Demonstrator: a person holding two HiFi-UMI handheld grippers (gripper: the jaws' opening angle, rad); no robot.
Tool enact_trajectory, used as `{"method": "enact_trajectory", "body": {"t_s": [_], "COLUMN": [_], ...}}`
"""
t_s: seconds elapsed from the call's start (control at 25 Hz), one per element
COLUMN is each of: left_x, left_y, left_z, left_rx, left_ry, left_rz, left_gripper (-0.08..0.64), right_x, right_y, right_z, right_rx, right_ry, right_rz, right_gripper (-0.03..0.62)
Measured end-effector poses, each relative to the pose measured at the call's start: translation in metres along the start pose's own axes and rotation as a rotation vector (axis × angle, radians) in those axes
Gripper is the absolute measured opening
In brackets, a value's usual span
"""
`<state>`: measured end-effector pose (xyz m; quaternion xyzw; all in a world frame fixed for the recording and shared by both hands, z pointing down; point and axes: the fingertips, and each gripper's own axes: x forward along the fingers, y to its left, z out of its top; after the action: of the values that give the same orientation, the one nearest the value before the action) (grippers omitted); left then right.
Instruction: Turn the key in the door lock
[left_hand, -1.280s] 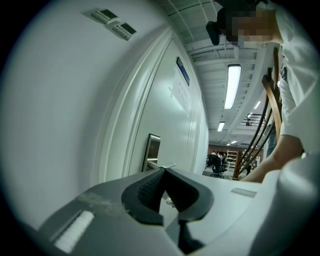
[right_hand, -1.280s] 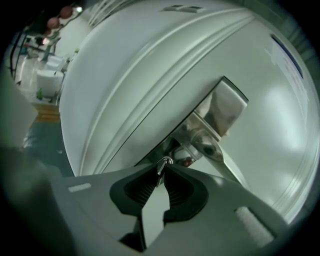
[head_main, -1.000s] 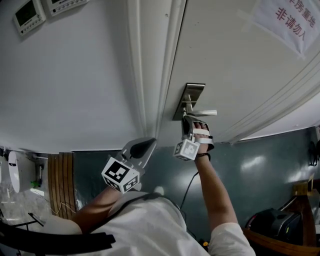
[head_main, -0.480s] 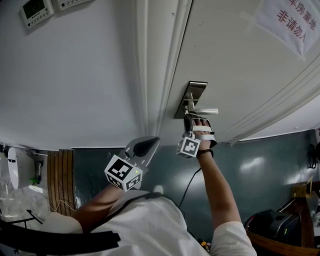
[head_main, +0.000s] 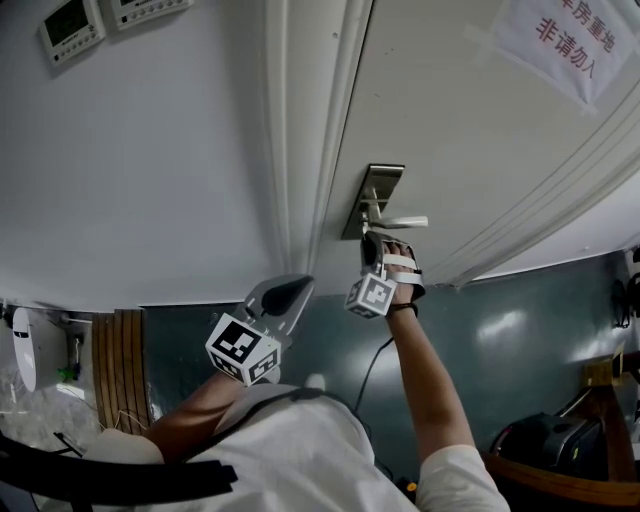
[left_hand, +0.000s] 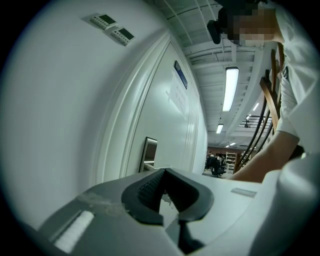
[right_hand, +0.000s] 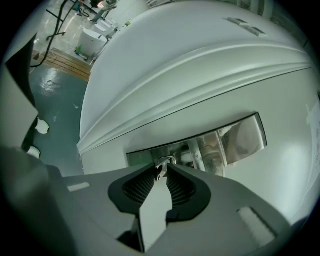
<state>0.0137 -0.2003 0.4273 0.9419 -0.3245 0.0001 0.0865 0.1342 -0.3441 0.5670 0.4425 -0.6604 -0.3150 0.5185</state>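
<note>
The steel lock plate (head_main: 378, 190) with its lever handle (head_main: 402, 222) sits on the white door (head_main: 450, 120). My right gripper (head_main: 371, 240) reaches up to the plate just under the handle. In the right gripper view the small key (right_hand: 163, 164) with its ring sticks out of the lock plate (right_hand: 240, 140), right between my right gripper's (right_hand: 162, 171) jaw tips. Those jaws are opening, and the pads look just off the key. My left gripper (head_main: 296, 288) hangs back by the door frame, shut and empty. The left gripper (left_hand: 163, 171) view shows the lock plate (left_hand: 149, 152) beyond it.
The door frame moulding (head_main: 300, 150) runs left of the lock. Two wall control panels (head_main: 72, 24) sit at the upper left. A paper notice (head_main: 560, 40) is taped on the door. A wooden stand (head_main: 120, 365) and a dark bag (head_main: 550, 445) are on the teal floor.
My right gripper stays at the lock below the handle, and the left gripper keeps its place. Only the head camera's framing has shifted slightly.
</note>
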Motion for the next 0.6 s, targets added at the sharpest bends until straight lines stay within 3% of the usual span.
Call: {"method": "enact_trajectory", "body": {"t_s": [0.16, 0.4, 0.6], "left_x": [0.000, -0.002, -0.005], "left_y": [0.000, 0.007, 0.013], "left_z": [-0.001, 0.003, 0.016], "left_rx": [-0.007, -0.019, -0.006], "left_ry": [0.000, -0.010, -0.032], "left_rz": [-0.009, -0.004, -0.003], "left_gripper": [0.006, 0.006, 0.006], "right_x": [-0.019, -0.062, -0.112], "right_y": [-0.007, -0.008, -0.019], "right_z": [0.006, 0.020, 0.039], "right_rx": [0.122, 0.439, 0.760], "right_ry": [-0.041, -0.133, -0.267], "right_rz": [-0.017, -0.031, -0.017], "right_gripper": [0.087, 0.087, 0.081]}}
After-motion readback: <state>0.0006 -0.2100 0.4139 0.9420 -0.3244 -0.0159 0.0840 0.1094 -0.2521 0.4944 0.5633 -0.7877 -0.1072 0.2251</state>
